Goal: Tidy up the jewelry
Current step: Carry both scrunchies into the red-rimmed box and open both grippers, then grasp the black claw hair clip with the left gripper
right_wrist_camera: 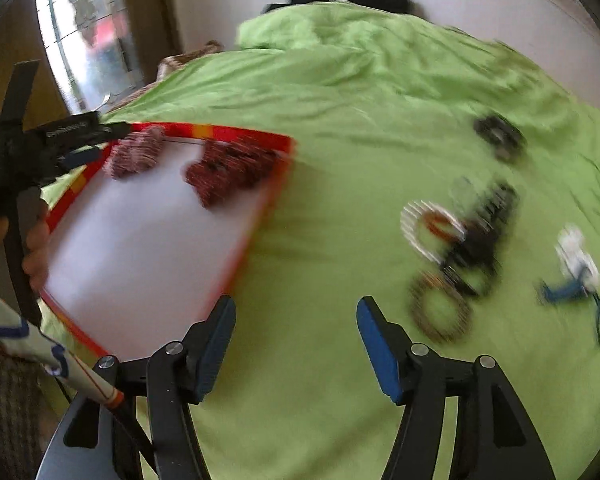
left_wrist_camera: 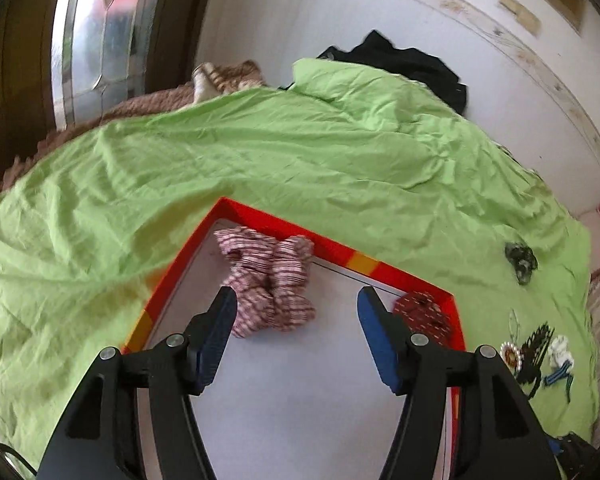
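Note:
A shallow red-rimmed box (left_wrist_camera: 332,246) with a white floor lies on a green bedsheet (left_wrist_camera: 260,148). Inside it lie a pink striped scrunchie (left_wrist_camera: 270,280) and a dark red scrunchie (left_wrist_camera: 422,314). My left gripper (left_wrist_camera: 296,300) hangs open over the box, just in front of the pink scrunchie, with nothing between its fingers. In the blurred right wrist view my right gripper (right_wrist_camera: 296,312) is open over bare sheet, to the right of the box (right_wrist_camera: 260,216). The left gripper (right_wrist_camera: 80,148) shows there at the box's far left corner. Loose jewelry lies right of it: a pearl-edged ring (right_wrist_camera: 432,228), a beaded bangle (right_wrist_camera: 440,314), a black comb clip (right_wrist_camera: 480,240).
Further right on the sheet lie a black scrunchie (right_wrist_camera: 500,136) and a white and blue piece (right_wrist_camera: 576,272). Black clothing (left_wrist_camera: 404,60) and a brown blanket (left_wrist_camera: 228,76) lie at the far end of the bed. A hand (right_wrist_camera: 36,248) shows at the left edge.

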Demonstrator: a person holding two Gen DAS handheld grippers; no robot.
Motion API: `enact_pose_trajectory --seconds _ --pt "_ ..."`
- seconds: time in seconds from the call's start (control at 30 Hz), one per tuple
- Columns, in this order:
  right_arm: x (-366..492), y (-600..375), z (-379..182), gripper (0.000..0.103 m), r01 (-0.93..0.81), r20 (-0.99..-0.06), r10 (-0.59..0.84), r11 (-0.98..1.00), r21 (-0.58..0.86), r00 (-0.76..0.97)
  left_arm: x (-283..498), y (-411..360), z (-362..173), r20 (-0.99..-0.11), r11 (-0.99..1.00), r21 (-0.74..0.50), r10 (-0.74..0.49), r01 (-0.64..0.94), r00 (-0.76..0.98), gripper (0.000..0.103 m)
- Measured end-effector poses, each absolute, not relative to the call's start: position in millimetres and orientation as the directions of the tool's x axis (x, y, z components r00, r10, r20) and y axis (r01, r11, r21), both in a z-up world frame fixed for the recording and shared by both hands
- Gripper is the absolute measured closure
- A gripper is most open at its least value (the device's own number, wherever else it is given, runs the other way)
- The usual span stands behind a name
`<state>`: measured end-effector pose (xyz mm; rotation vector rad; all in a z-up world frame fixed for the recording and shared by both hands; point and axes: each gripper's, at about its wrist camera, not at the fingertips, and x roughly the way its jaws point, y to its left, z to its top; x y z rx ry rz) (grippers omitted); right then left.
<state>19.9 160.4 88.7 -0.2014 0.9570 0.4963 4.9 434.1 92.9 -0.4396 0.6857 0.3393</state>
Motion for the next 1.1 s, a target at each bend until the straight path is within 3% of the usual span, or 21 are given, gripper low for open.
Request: enact_pose_trajectory --seconds 0.17,0.5,0.8,1.1 --pt "8 84 82 0.036 -0.352 -0.841 0.241 0.934 0.064 0.485 0 392 99 -0.66 0.895 -0.243 0.129 -0.373 0.74 0.041" --pt "-9 -30 76 0.035 -0.149 -0.837 0.181 0.982 0.12 0.517 -20 263 111 -0.666 0.963 -0.245 -0.084 -0.111 0.742 0.041" --pt "-12 -79 66 0.035 -0.08 -0.814 0.231 0.971 0.224 0.533 -1 182 92 -0.763 0.984 -0.177 -0.126 -0.016 0.634 0.041" --pt "9 -117 72 0.035 -0.062 -0.784 0.243 0.965 0.253 0.571 57 132 100 -0.796 0.992 -0.117 -0.121 0.045 0.593 0.041"
